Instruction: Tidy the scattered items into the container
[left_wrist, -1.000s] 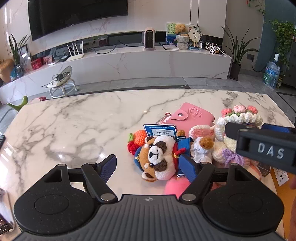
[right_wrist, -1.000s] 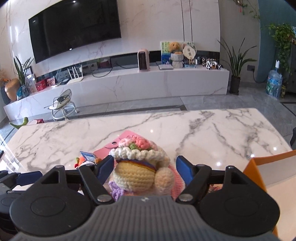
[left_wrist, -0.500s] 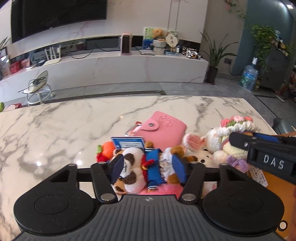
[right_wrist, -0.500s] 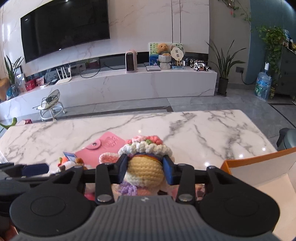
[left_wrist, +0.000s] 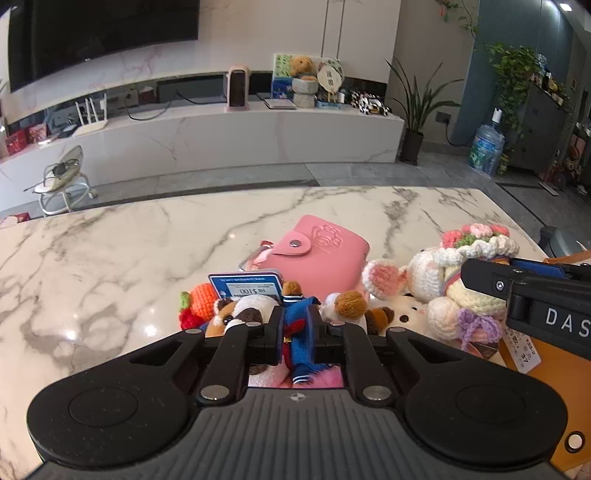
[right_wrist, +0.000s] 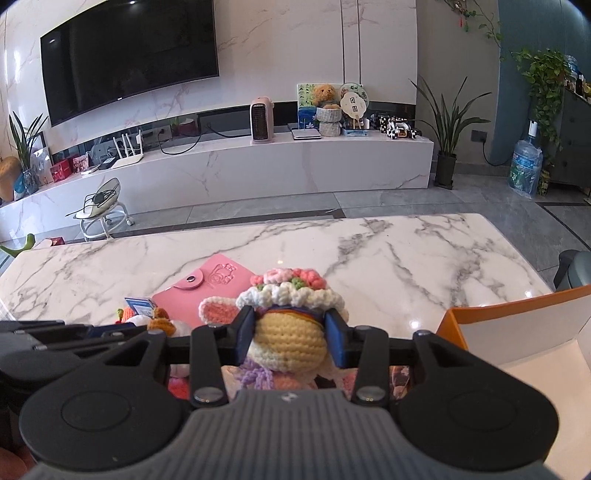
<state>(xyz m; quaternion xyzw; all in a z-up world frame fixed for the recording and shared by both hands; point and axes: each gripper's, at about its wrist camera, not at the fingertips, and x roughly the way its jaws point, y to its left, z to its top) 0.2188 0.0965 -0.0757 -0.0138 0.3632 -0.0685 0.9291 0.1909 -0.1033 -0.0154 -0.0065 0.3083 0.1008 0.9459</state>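
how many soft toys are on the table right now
3 clearly: a panda plush in the left gripper, a crocheted doll in the right gripper, a crocheted carrot beside the panda. Others may be hidden.

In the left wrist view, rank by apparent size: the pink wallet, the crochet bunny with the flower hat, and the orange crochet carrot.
1. crochet bunny, though it is partly hidden by the right gripper clamped on it
2. pink wallet, close to the bunny and farther from the camera, so the order is unsure
3. orange crochet carrot, clearly smallest
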